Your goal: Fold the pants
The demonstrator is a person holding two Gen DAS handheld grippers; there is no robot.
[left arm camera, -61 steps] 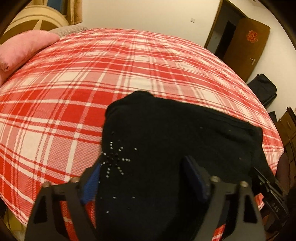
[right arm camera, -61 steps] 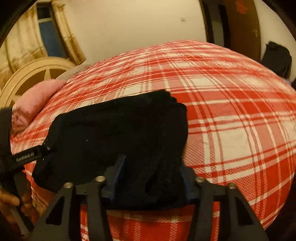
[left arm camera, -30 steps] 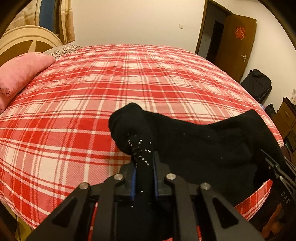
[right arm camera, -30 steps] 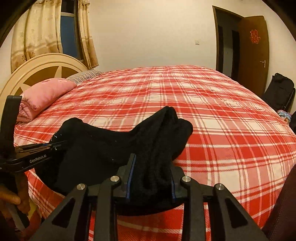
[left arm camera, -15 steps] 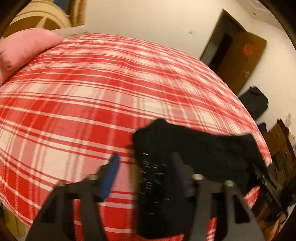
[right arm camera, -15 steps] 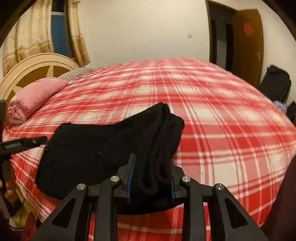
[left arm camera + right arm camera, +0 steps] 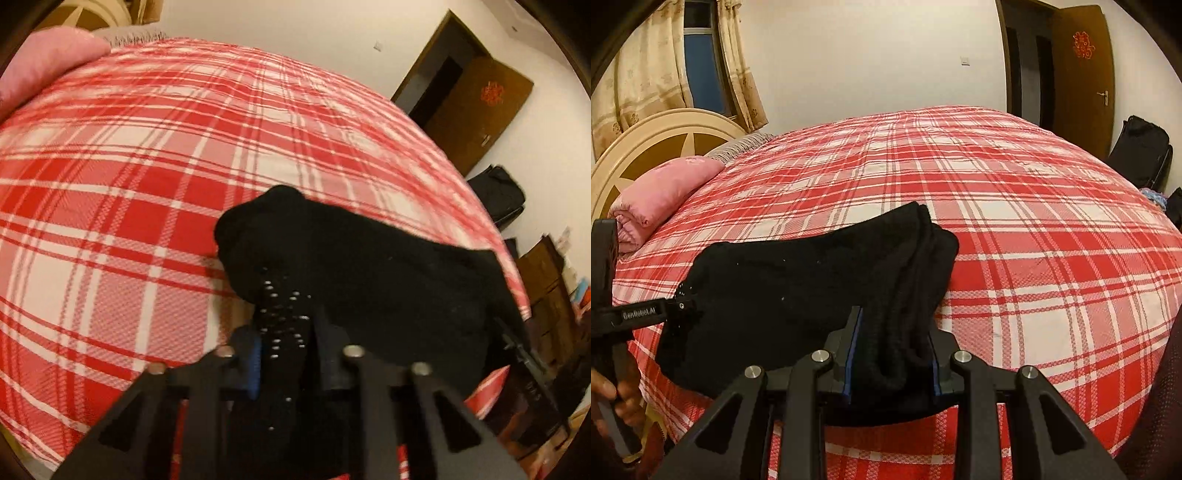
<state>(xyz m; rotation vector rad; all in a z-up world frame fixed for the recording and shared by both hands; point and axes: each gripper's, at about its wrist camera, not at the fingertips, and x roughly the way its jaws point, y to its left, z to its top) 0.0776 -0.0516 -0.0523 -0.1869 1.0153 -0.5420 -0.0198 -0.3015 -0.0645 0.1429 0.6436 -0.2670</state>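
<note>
Black pants (image 7: 798, 280) lie folded near the front edge of a red plaid bed (image 7: 1034, 240). My right gripper (image 7: 892, 343) is shut on the thick bunched end at their right side. In the left wrist view the same pants (image 7: 369, 266) show a patch of small shiny studs at their left corner. My left gripper (image 7: 286, 332) has its jaws closing, and the studded cloth is pinched between the pads. From the right wrist view the left gripper (image 7: 653, 314) reaches the pants' left corner, held by a hand (image 7: 624, 398).
A pink pillow (image 7: 661, 192) lies at the far left before a cream headboard (image 7: 657, 136). The plaid cover stretches bare beyond the pants. A brown door (image 7: 1082, 74) and a black bag (image 7: 1141, 155) stand at the right, off the bed.
The left gripper let go of the studded corner, opened wide, then closed on it again, dipping lower and rolling. The right gripper kept its grip and sank slightly.
</note>
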